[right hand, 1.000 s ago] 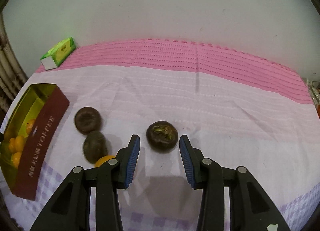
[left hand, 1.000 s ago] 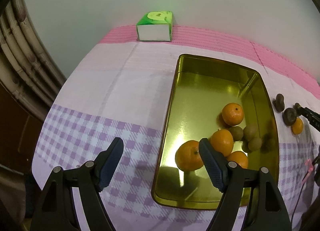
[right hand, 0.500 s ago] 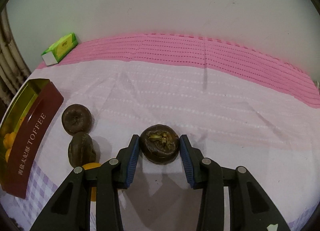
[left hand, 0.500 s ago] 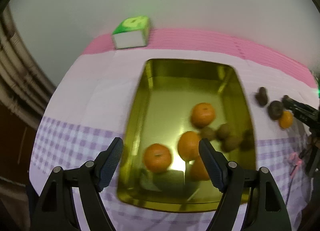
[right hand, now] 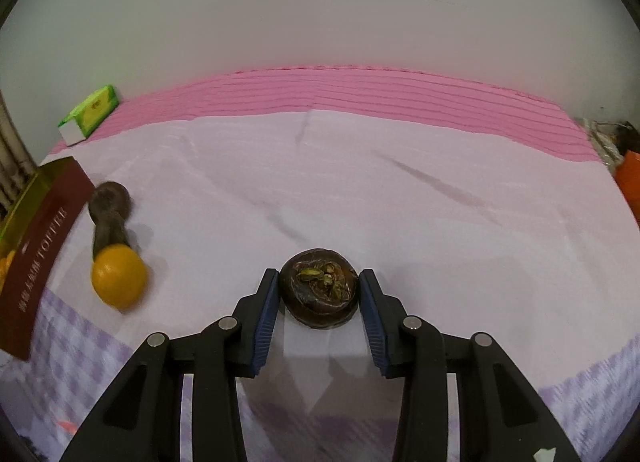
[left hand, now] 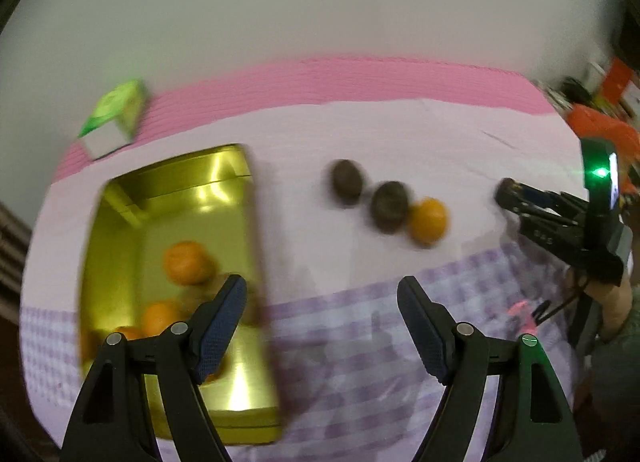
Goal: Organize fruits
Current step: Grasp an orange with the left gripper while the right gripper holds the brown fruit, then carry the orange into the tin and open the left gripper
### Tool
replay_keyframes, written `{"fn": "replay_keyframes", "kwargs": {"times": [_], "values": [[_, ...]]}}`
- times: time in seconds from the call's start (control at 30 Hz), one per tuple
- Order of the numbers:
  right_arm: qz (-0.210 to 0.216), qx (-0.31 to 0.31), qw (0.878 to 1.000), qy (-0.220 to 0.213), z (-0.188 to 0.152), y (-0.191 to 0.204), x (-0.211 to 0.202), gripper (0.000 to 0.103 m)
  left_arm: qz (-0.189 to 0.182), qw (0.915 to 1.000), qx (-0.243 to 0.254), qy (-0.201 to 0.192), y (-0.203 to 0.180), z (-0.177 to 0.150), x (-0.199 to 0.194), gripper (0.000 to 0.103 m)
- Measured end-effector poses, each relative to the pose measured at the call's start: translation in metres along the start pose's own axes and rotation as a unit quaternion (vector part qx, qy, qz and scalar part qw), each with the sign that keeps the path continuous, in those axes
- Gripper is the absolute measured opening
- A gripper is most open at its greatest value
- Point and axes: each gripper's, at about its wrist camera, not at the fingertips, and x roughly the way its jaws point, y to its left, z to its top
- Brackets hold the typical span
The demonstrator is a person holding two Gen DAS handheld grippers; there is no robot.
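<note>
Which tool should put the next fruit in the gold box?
Probably the right tool: its pads are closed on the dark brown fruit, ready to carry to the gold box. The left tool is open and holds nothing, above the cloth beside the box.

a green and white box point(right hand: 89, 113) lies on the pink cloth point(right hand: 360, 93) near the wall point(right hand: 320, 1).
</note>
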Motion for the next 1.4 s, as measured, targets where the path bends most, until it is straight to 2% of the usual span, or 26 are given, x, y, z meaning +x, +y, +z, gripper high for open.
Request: {"fn": "replay_keyframes", "kwargs": {"times": [0.23, 0.33, 0.43, 0.57, 0.63, 0.77, 1.0, 1.13, 1.2, 1.4], "values": [[-0.008, -0.006, 1.000, -0.007, -0.013, -0.015, -0.009, 0.037, -0.054, 0.9984, 0.009, 0.015, -0.044, 0.011, 0.028, 0.078], [-0.008, -0.003, 1.000, -0.007, -0.011, -0.013, -0.007, 0.037, -0.062, 0.9979, 0.002, 0.017, -0.055, 0.019, 0.038, 0.078], [-0.007, -0.003, 1.000, -0.007, -0.010, -0.011, -0.005, 0.038, -0.059, 0.9981, 0.000, 0.016, -0.062, 0.025, 0.046, 0.078], [-0.004, -0.002, 1.000, -0.007, -0.012, -0.016, -0.006, 0.039, -0.056, 0.9981, -0.007, 0.024, -0.066, 0.029, 0.061, 0.072], [-0.002, -0.001, 1.000, -0.007, -0.013, -0.017, -0.007, 0.039, -0.053, 0.9981, -0.010, 0.028, -0.064, 0.029, 0.066, 0.064], [0.001, 0.001, 1.000, -0.008, -0.014, -0.020, -0.007, 0.040, -0.050, 0.9980, -0.013, 0.037, -0.066, 0.032, 0.077, 0.055], [0.005, 0.003, 1.000, -0.008, -0.013, -0.021, -0.008, 0.040, -0.046, 0.9983, -0.006, 0.036, -0.072, 0.038, 0.084, 0.053], [0.004, 0.003, 1.000, -0.008, -0.013, -0.021, -0.008, 0.040, -0.049, 0.9979, -0.011, 0.042, -0.074, 0.042, 0.090, 0.047], [0.005, 0.003, 1.000, -0.008, -0.013, -0.022, -0.008, 0.040, -0.046, 0.9978, -0.011, 0.047, -0.074, 0.042, 0.093, 0.039], [0.005, 0.003, 1.000, -0.008, -0.013, -0.022, -0.008, 0.040, -0.048, 0.9977, -0.009, 0.048, -0.073, 0.037, 0.092, 0.038]]}}
